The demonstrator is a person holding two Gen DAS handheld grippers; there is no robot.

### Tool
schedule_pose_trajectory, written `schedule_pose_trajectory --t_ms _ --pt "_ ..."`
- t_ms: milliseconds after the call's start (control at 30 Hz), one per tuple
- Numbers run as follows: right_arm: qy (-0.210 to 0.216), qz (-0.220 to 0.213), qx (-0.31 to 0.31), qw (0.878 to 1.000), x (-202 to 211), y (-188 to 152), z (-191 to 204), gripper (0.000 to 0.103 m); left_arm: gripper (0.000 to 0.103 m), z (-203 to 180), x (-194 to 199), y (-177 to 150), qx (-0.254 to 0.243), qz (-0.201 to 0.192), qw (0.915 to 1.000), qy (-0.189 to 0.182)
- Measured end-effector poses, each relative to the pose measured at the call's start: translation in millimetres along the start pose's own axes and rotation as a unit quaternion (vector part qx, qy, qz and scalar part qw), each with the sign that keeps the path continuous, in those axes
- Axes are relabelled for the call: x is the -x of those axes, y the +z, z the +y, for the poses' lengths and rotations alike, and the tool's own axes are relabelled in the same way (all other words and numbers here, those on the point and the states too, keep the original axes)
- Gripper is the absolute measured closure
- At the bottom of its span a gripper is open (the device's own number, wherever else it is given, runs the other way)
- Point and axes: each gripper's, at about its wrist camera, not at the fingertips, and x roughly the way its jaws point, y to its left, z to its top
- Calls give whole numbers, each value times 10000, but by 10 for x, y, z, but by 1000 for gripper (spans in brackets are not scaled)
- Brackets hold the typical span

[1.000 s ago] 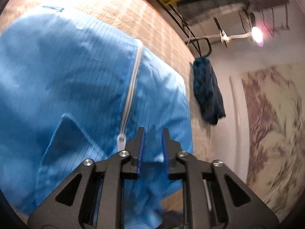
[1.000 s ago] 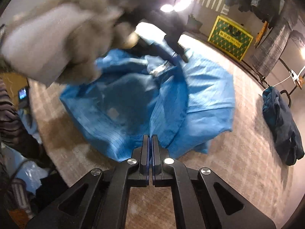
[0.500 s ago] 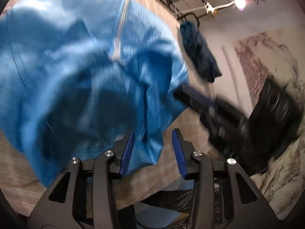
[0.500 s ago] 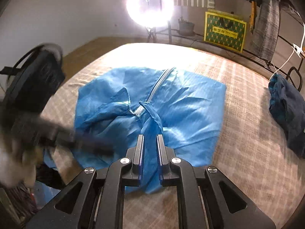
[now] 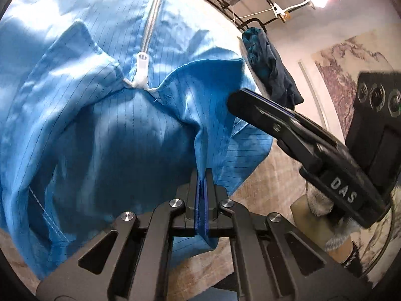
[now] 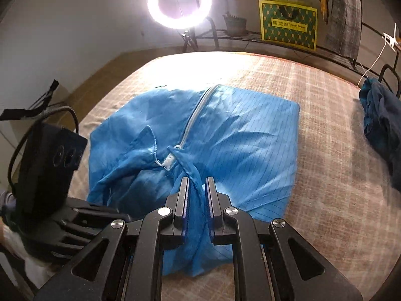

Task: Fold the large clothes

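Note:
A large blue zip-front garment (image 5: 100, 125) (image 6: 238, 138) lies partly folded on a beige checked bed surface (image 6: 325, 200), its white zipper pull (image 5: 141, 71) (image 6: 169, 161) near the middle. My left gripper (image 5: 201, 175) is shut on a fold of the blue cloth near the collar edge. My right gripper (image 6: 196, 183) stands partly open with a ridge of the blue cloth between its fingers (image 6: 184, 193); in the left wrist view (image 5: 240, 100) it reaches in from the right, at the cloth's edge.
A dark blue garment (image 6: 381, 125) (image 5: 270, 70) lies at the bed's right edge. A ring light (image 6: 179, 2) stands behind the bed, with a green-yellow bag (image 6: 288, 25) on a rack and hanging clothes. The left gripper's body (image 6: 50, 163) is at left.
My left gripper has closed from open onto the cloth fold. My right gripper has opened wider around the cloth ridge near the zipper. The garment has settled flatter on the bed.

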Motion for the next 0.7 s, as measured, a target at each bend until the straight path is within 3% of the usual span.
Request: schedule_pose_trajectory --t_ms 200,267,333,433,500,533,567,600,667,700 --pt "320 53 -410 9986 -139 72 -150 93 103 -96 106 -63 -315 -135 9994 44" --pt "17 104 -503 9987 -222 88 -227 93 103 -90 115 -84 -373 -102 9992 29" --pt "-805 219 -263 9962 -322 95 -228 93 103 -114 92 -102 -439 -82 9990 75" --pt "-975 127 -170 9950 -260 101 -212 93 103 -137 118 -98 -514 -22 9985 167" --pt "-876 -48 -280 9958 -104 118 -237 93 96 -127 210 -79 -494 99 9985 202" --pt "-819 -178 -355 9959 19 114 -270 93 86 -114 290 -83 -502 90 9986 156" --pt "-809 -244 -426 9955 102 98 -309 93 76 -101 418 -88 -531 -17 9985 97" --pt "-799 -306 -529 9949 190 61 -363 92 75 -86 588 -86 -614 -202 9978 119" --pt "-748 -377 -905 9924 354 -39 -519 84 71 -14 888 -69 -706 -597 9951 350" --pt "-706 -407 -1147 9901 422 -88 -601 70 69 83 1082 -38 -649 -893 9924 538"
